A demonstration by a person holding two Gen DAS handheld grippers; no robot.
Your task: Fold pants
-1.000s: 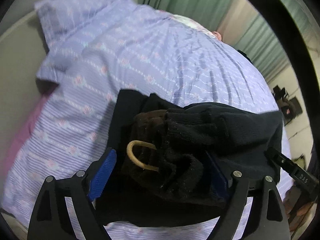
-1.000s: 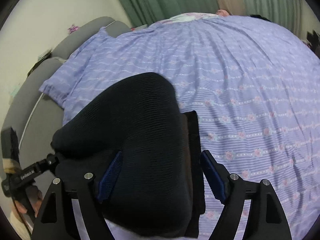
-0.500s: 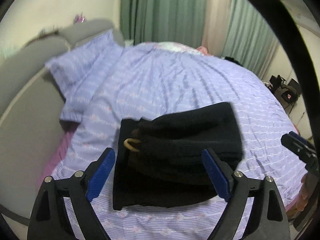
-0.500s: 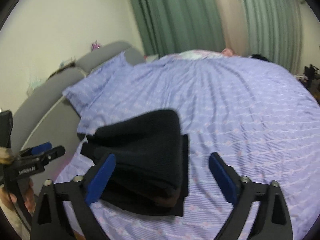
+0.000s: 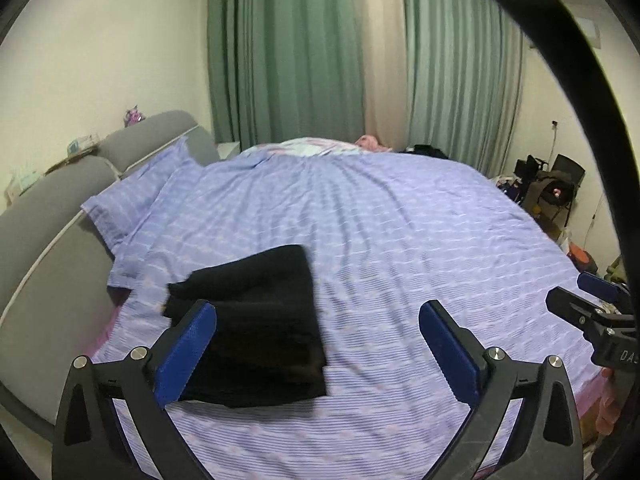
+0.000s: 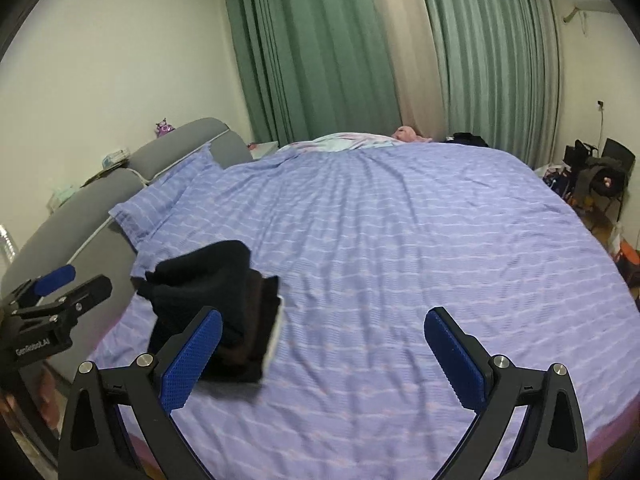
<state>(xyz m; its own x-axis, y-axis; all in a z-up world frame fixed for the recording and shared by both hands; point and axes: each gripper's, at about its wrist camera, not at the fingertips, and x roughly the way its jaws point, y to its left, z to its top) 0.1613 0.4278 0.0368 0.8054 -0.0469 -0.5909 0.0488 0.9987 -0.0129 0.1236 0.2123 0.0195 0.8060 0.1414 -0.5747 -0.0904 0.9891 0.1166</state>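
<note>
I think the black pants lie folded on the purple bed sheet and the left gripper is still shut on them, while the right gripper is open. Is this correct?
Not quite. The left gripper is open too, its jaws spread and empty, as the left wrist view shows. The pants do lie folded on the bed sheet, and the right gripper is open.

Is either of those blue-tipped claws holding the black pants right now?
No, the left gripper and right gripper are open and the folded pants lie on the bed.
</note>
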